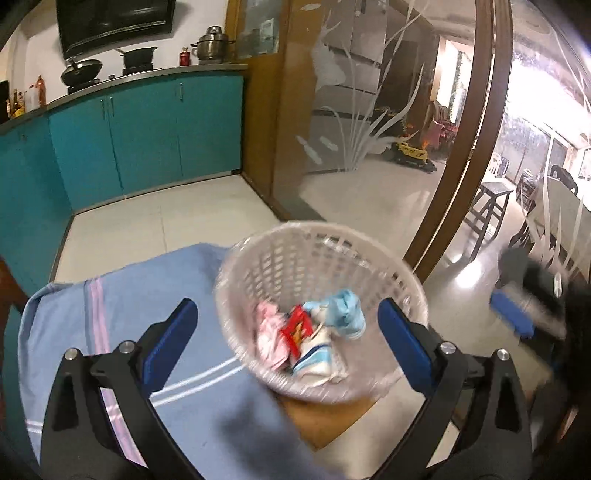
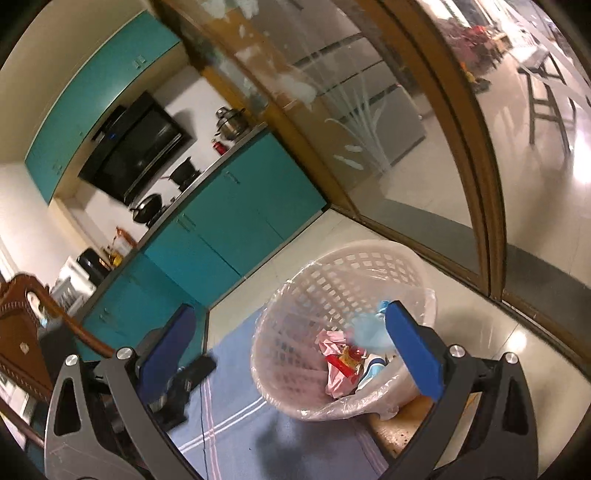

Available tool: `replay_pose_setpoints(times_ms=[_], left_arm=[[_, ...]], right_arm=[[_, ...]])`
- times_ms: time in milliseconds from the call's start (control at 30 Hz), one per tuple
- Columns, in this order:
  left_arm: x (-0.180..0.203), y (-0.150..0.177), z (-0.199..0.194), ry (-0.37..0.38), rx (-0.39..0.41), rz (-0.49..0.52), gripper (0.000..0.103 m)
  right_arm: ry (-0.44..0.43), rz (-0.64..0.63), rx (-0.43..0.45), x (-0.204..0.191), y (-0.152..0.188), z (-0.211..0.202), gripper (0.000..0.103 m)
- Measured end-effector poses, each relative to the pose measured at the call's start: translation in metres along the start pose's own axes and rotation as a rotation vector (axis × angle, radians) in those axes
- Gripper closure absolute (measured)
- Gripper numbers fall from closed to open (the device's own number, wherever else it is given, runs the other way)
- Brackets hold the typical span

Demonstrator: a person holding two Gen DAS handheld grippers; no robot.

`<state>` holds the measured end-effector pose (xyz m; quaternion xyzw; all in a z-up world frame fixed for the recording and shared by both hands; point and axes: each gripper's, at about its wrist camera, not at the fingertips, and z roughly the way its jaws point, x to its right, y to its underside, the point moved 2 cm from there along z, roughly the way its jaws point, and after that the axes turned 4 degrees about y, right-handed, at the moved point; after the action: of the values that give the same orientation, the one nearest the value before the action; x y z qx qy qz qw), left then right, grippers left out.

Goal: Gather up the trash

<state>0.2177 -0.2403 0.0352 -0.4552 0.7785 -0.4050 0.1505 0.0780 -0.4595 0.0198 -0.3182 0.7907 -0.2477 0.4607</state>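
White lattice plastic is forming the round basket (image 1: 325,266), which is sitting lined with clear film at the blue striped cloth's (image 1: 122,317) 3 o'clock edge. Crumpled trash (image 1: 314,332), pink, red and pale blue, is lying inside. Left gripper (image 1: 288,332) and right gripper (image 2: 291,343) are both gaping wide, holding nothing.

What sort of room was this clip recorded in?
Most likely a home kitchen: teal base cabinets under a counter with a wok and a steel pot, and a dark range hood above. A frosted glass door opens onto another room.
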Motion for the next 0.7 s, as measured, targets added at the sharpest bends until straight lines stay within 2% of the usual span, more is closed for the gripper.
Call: replay_pose_setpoints(times_ms=[133,233,367,400,533,600,700], left_arm=[[-0.044,0.046,-0.037,-0.097,-0.023,-0.027,0.003],[-0.074,0.083,-0.078,-0.186,-0.019,-0.03,0.003],[-0.117,0.126,-0.124,-0.272,-0.052,-0.102,0.003],[-0.125,0.132,-0.132,-0.288,-0.047,-0.117,0.003],[-0.157,0.159,-0.169,-0.425,0.056,-0.199,0.003],[-0.168,0.163,-0.176,-0.442,0.065,-0.245,0.003],[-0.17,0.159,-0.177,-0.49,0.055,-0.182,0.003]], right_arm=[[-0.024,-0.057,-0.029,-0.017,0.011,0.002,0.003],[-0.041,-0.142,-0.074,-0.041,0.029,0.009,0.003],[-0.07,-0.267,-0.138,-0.078,0.065,0.015,0.003],[-0.076,-0.313,-0.156,-0.09,0.078,0.016,0.003],[-0.081,-0.492,-0.222,-0.129,0.127,0.021,0.003],[-0.087,-0.535,-0.231,-0.138,0.144,0.021,0.003],[-0.086,-0.576,-0.242,-0.145,0.162,0.021,0.003]])
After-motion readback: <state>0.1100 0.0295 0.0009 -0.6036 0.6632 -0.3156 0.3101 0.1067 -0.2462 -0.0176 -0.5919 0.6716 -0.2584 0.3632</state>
